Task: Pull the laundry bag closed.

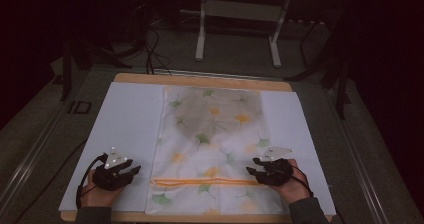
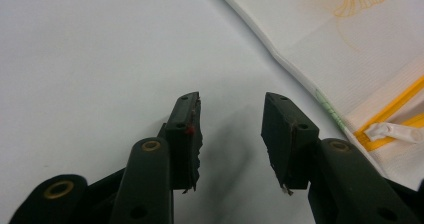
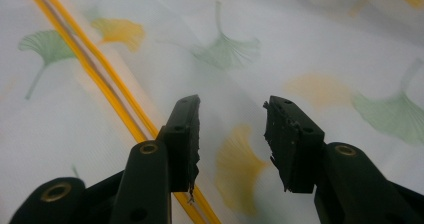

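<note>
Item: leaf-print pillowcase (image 1: 212,149) flat at counter (image 1: 127,119) centre; left tongs (image 1: 131,173) at its 8 o'clock and right tongs (image 1: 253,170) at 4, both spread, empty; risk: pinching one layer, bunching the fabric.

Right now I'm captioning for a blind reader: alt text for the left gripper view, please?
Open black tongs hover empty over a bare white board. At right lies a leaf-print cloth bag's edge, with orange zipper and white pull.

1. Pillowcase (image 1: 215,134): thin matt woven cloth, ginkgo-leaf print, orange zip tape (image 1: 200,182) at 6 o'clock.
2. White sheet (image 1: 125,129) at 9 o'clock: smooth, matt, paper-like.
3. Tabletop edge (image 1: 200,79) at 12 o'clock: pale wood.
4. Left gripper (image 2: 231,134): matt black plastic, chipped pads.
</note>
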### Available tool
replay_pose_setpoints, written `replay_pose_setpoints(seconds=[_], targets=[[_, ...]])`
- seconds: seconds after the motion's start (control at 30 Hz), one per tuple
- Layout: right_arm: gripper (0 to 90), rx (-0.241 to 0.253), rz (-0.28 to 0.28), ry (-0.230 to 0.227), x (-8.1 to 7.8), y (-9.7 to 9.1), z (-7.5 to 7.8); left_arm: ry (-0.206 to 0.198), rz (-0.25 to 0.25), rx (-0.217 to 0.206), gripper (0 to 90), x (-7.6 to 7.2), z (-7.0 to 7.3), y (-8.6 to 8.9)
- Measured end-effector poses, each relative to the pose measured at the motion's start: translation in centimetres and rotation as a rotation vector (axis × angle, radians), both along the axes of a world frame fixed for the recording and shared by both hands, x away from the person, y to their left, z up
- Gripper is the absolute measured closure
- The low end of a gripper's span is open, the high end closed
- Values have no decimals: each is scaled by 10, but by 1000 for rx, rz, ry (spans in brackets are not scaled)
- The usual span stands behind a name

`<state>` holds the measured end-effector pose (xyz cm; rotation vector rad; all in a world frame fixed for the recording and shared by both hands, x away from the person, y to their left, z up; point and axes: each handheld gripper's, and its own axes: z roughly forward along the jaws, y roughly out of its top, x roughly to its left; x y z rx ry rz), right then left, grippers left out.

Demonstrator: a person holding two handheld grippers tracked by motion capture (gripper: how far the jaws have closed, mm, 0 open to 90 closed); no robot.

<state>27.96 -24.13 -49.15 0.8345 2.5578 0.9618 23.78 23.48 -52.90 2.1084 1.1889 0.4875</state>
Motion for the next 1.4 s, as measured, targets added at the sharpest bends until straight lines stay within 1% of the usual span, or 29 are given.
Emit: replay_pose_setpoints(seconds=[0.07,0.2,0.27,0.33,0.37,0.4,0.5,0.63,0.67,0.7,0.73,0.77,0.8,0.9,0.97,1.0,1.1,1.17,1.2,1.33,1.37,1.4], targets=[[570,-7,26,-1,1,9,1,5,-3,1,607,0,0,0],[565,24,66,17,4,24,2,8,-3,-3,606,1,0,2],[561,16,82,18,6,32,2,7,-1,-9,606,1,0,2],[559,20,99,23,6,39,2,8,-1,-8,602,1,0,1],[559,20,99,23,6,39,2,8,-1,-8,594,1,0,1],[550,11,116,24,7,47,2,5,3,-5,576,1,0,1],[551,2,143,28,5,58,3,3,11,-9,556,0,1,2],[554,1,177,24,3,73,4,4,10,-18,559,-1,2,2],[554,1,177,24,3,73,4,4,10,-18,560,-1,2,2],[554,-1,194,24,3,81,5,1,12,-24,560,-2,3,2],[555,-3,203,21,2,85,5,1,12,-28,561,-2,3,2],[555,-3,203,21,2,85,5,1,12,-28,562,-2,3,2],[560,-1,217,23,2,93,6,2,10,-29,562,-2,3,2],[573,-7,245,22,2,107,4,3,10,-26,562,-1,3,2],[573,-7,251,27,2,110,4,3,10,-26,562,-1,3,2],[589,-13,267,26,1,118,3,-1,11,-24,562,-2,3,2],[602,-21,284,20,-1,130,3,-1,11,-22,562,-2,3,2],[605,-20,289,19,-1,132,3,0,11,-22,567,-2,3,2],[608,-19,296,22,-2,139,2,-2,10,-19,573,-2,4,2],[623,-24,312,24,-2,149,-1,1,5,-18,583,-2,4,1],[623,-24,312,24,-2,149,-1,1,5,-18,583,-2,4,1],[640,-29,322,25,-3,155,-3,2,0,-15,585,-2,3,1]])
